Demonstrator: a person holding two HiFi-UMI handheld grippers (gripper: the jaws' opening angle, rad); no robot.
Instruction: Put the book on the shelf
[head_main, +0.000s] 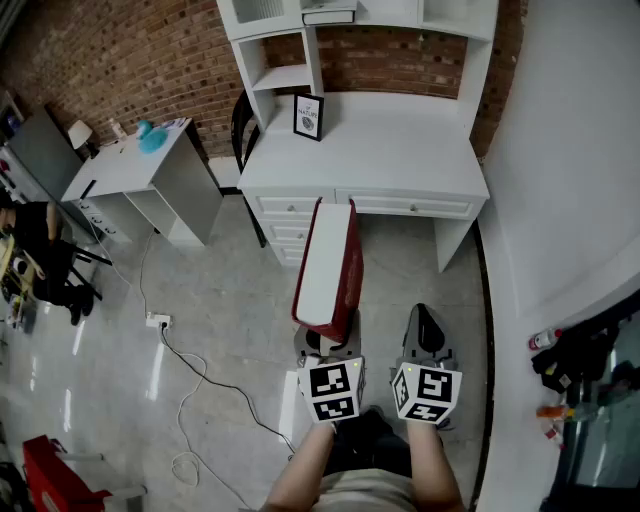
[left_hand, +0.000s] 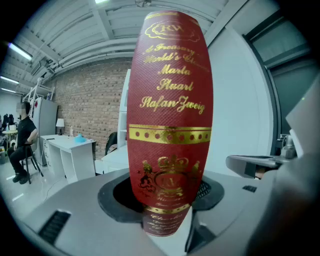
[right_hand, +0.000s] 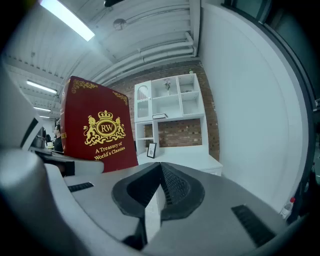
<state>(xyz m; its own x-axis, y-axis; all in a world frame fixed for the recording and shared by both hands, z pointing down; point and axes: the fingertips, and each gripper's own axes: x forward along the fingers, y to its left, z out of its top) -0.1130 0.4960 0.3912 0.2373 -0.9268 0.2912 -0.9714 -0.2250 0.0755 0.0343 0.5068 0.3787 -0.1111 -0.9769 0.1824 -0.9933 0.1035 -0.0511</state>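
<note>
A thick red book (head_main: 328, 270) with gold lettering stands upright between the jaws of my left gripper (head_main: 325, 340), which is shut on its lower end. In the left gripper view its spine (left_hand: 170, 125) fills the middle, with the pads pressed on both sides. My right gripper (head_main: 428, 325) hangs just right of it, jaws together with nothing between them. The right gripper view shows the book's front cover (right_hand: 97, 125) at the left. Ahead stands the white desk (head_main: 390, 140) with its shelf unit (head_main: 290, 75), also in the right gripper view (right_hand: 167, 100).
A small framed picture (head_main: 308, 116) stands on the desk and a book (head_main: 328, 16) lies on an upper shelf. A white side table (head_main: 140, 165) is at the left, a cable (head_main: 185, 400) trails on the floor, a seated person (head_main: 40, 250) is far left, and a white wall (head_main: 570, 150) is right.
</note>
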